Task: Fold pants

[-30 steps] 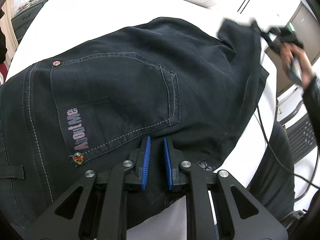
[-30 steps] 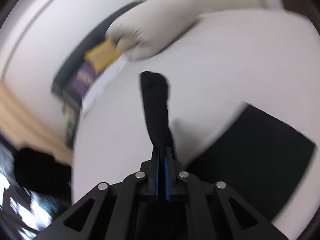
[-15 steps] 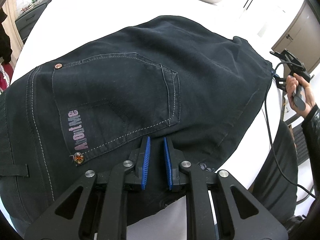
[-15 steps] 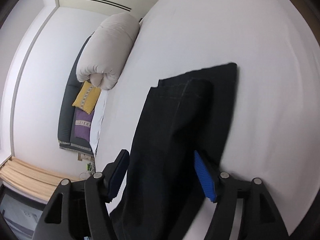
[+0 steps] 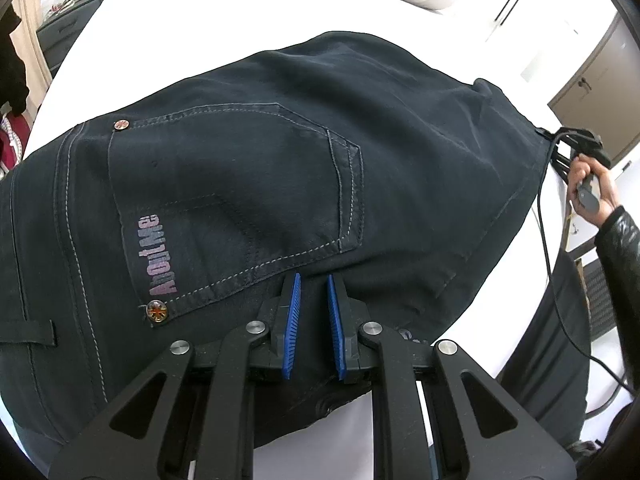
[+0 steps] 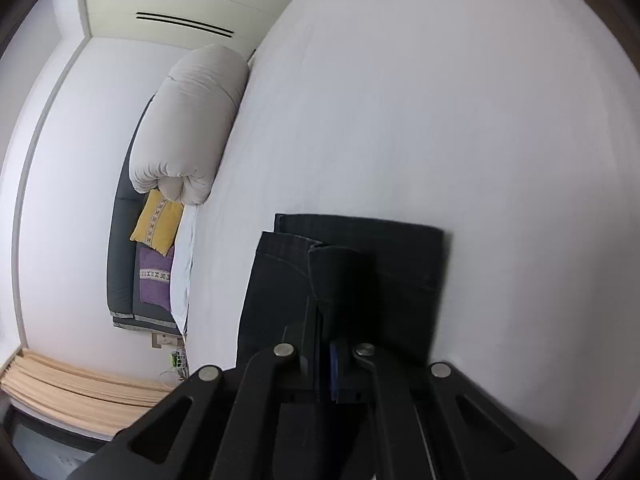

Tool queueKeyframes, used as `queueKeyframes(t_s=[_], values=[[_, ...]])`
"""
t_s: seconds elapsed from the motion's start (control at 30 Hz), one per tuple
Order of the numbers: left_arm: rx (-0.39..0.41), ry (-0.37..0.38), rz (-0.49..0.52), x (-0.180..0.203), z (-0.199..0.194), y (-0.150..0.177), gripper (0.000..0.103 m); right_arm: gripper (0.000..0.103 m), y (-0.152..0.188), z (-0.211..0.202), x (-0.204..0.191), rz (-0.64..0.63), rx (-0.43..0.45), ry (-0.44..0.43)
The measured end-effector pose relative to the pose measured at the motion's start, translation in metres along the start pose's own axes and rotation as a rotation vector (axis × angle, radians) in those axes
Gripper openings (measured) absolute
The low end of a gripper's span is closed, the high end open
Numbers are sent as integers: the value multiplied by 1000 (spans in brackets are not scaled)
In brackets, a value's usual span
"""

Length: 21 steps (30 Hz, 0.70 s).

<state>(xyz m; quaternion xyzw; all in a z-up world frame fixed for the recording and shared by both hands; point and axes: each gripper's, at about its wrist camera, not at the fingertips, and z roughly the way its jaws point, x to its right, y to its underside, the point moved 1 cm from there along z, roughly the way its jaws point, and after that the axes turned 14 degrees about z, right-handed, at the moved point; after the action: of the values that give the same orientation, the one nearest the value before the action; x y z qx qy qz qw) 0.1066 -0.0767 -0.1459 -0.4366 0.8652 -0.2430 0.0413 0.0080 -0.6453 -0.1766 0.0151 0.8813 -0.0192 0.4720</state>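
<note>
Dark navy pants (image 5: 248,184) lie spread on the white bed (image 5: 192,24), back pocket with an "AboutMe" print facing up. My left gripper (image 5: 312,292) rests on the seat just below that pocket, its blue pads a small gap apart with fabric between them. In the right wrist view the folded leg ends (image 6: 360,276) lie on the bed. My right gripper (image 6: 325,344) is shut on a fold of this leg fabric. It also shows in the left wrist view (image 5: 576,144) at the pants' far right edge, held by a hand.
A rolled white duvet (image 6: 192,128) lies at the bed's head beside a yellow cushion (image 6: 157,222) and a purple cushion (image 6: 154,280). A cable (image 5: 548,264) hangs off the bed's right side. A dresser (image 5: 64,24) stands at far left.
My right gripper dropped the lifted leg, opened wide over the leg ends, and has now closed on a fold of them. My left gripper has stayed put.
</note>
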Motion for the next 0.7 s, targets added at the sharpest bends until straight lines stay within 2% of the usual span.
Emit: queueKeyframes(t_s=[0.13, 0.2, 0.27, 0.37, 0.7], values=[[2, 22, -29, -6, -1, 0, 14, 4, 0, -19, 2, -18, 40, -11], [6, 34, -45, -9, -2, 1, 14, 2, -5, -13, 14, 1, 30, 26], [9, 38, -50, -11, -3, 1, 14, 0, -10, -10, 24, 33, 17, 5], [11, 39, -52, -12, -4, 2, 14, 0, -7, -12, 16, -22, 40, 32], [41, 61, -69, -22, -13, 10, 14, 0, -14, -12, 23, -15, 63, -10]])
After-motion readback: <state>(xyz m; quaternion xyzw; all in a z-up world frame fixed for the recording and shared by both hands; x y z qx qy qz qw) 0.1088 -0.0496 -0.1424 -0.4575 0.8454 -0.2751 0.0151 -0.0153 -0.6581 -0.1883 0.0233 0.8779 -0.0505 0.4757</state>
